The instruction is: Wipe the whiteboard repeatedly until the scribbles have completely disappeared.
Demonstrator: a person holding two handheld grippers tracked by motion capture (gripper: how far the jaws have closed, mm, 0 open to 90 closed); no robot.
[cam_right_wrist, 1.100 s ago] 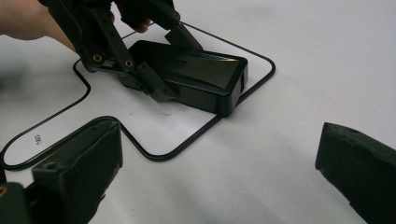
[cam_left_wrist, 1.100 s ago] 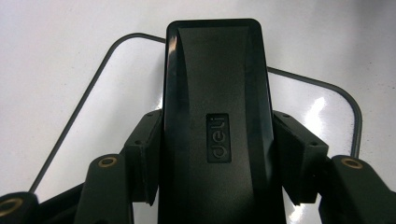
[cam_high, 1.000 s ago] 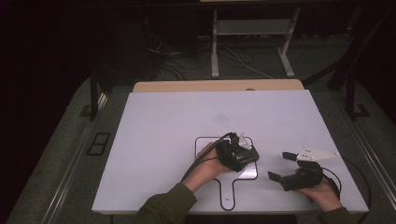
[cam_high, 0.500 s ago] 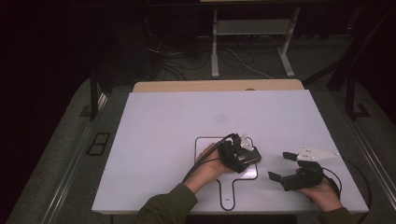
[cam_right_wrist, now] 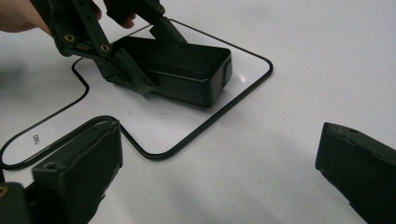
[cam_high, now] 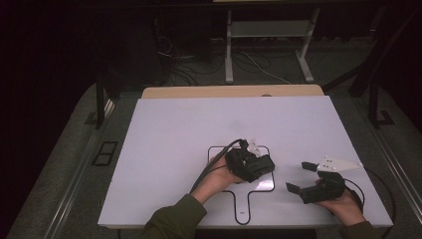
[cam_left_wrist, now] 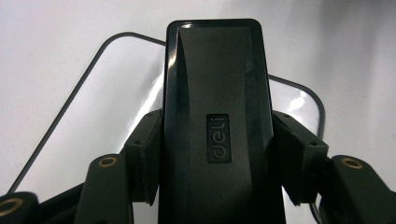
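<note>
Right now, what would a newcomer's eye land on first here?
The left tongs clamp a black box marked "deli", set inside the black outline drawn on the white table. To its right, the right tongs hang open above the table.

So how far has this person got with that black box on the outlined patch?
Done: the left hand-held gripper has clamped the black deli-branded box, its jaws pressing both long sides. In hand: the box sits inside the black outline on the white table, possibly touching it. Left: letting go or carrying on. The right hand-held gripper waits open beside it, empty.
</note>
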